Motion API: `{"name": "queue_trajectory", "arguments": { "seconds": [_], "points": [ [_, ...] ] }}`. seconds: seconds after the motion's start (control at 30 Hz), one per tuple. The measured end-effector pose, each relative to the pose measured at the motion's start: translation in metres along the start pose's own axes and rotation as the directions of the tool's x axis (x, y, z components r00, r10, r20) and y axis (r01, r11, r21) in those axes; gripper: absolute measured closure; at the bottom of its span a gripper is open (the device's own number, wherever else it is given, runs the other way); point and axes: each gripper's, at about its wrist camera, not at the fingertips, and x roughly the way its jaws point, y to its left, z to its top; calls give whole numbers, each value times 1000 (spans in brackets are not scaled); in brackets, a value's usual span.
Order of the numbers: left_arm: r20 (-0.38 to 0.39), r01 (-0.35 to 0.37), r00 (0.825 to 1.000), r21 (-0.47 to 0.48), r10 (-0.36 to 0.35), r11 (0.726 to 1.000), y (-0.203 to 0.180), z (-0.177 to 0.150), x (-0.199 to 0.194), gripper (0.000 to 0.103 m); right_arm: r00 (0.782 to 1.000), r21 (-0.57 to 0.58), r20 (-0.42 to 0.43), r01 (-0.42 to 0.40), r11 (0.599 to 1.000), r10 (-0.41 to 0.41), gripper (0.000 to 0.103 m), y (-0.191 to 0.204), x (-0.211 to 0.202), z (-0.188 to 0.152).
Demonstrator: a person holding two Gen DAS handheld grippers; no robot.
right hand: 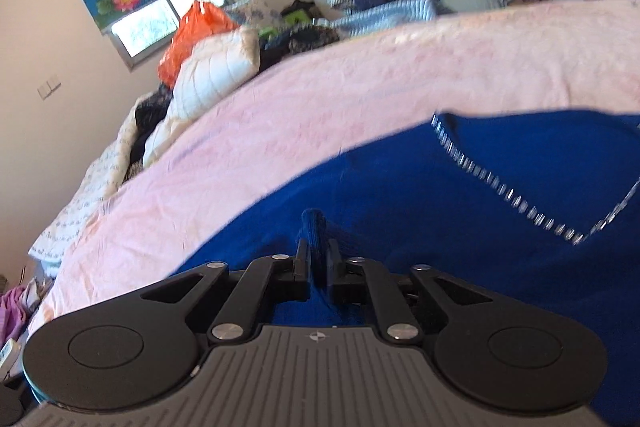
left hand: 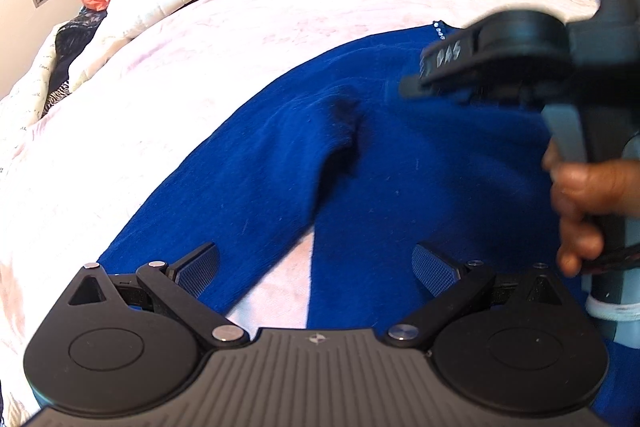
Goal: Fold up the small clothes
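We see the left hand-held gripper [left hand: 316, 269] gaping empty over the royal-blue knit garment [left hand: 400, 163]; the right hand-held gripper [right hand: 318, 259] pinches a fold, motion-blurred, its hem cut off.

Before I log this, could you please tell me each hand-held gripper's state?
Left hand-held gripper: open, empty.
Right hand-held gripper: nearly closed, blue garment between its pads.

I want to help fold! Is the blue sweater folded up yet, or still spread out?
Mostly spread out. The blue sweater lies wide across the pink bedcover, one sleeve stretched out. The right claw pinches up only a small bunch.
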Motion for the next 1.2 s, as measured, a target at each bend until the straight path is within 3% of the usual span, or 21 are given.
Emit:
{"name": "queue_trajectory", "arguments": {
  "seconds": [0.13,0.23,0.37,0.5,0.67,0.77,0.83,0.9,1.0,1.07,1.13,1.2],
  "points": [
    [-3,-8,1000,-13,8,1000,7,-2,-1,0,999,56,1,-52,997,52,72,-3,-7,-5],
    [-11,-12,1000,-30,12,999,11,-5,-1,0,999,56,22,-45,997,44,72,-3,-16,-4],
    [-17,-19,1000,-40,18,999,8,-8,-5,0,998,61,-55,-28,998,32,65,-8,-4,-8],
    [9,-24,1000,-65,25,998,15,-10,-19,0,998,59,-2,-56,997,56,66,4,-19,-7],
    [-50,-12,999,-145,5,989,41,-27,-30,0,997,-57,21,-74,996,76,66,33,-33,-8],
    [-84,-48,996,-205,31,978,68,-45,-38,0,996,-230,18,-84,970,91,63,63,-39,-18],
    [-96,-128,989,-218,109,968,87,-56,-44,0,995,-396,2,-89,914,98,57,91,-42,-30],
    [-112,-224,973,-241,202,944,113,-65,-48,0,994,-562,-18,-99,821,108,52,121,-47,-49],
    [-165,-342,937,-267,306,901,155,-76,-44,0,985,-739,-53,-148,657,162,53,161,-59,-80],
    [-186,-380,923,-292,338,878,178,-82,-42,0,978,-820,-80,-175,545,194,53,184,-66,-101],
    [-202,-403,913,-303,355,864,194,-85,-36,0,967,-890,-112,-199,410,228,54,205,-73,-124],
    [-223,-447,892,-299,394,843,202,-88,-30,0,960,-943,-138,-203,264,243,55,224,-76,-148]
  ]
}}
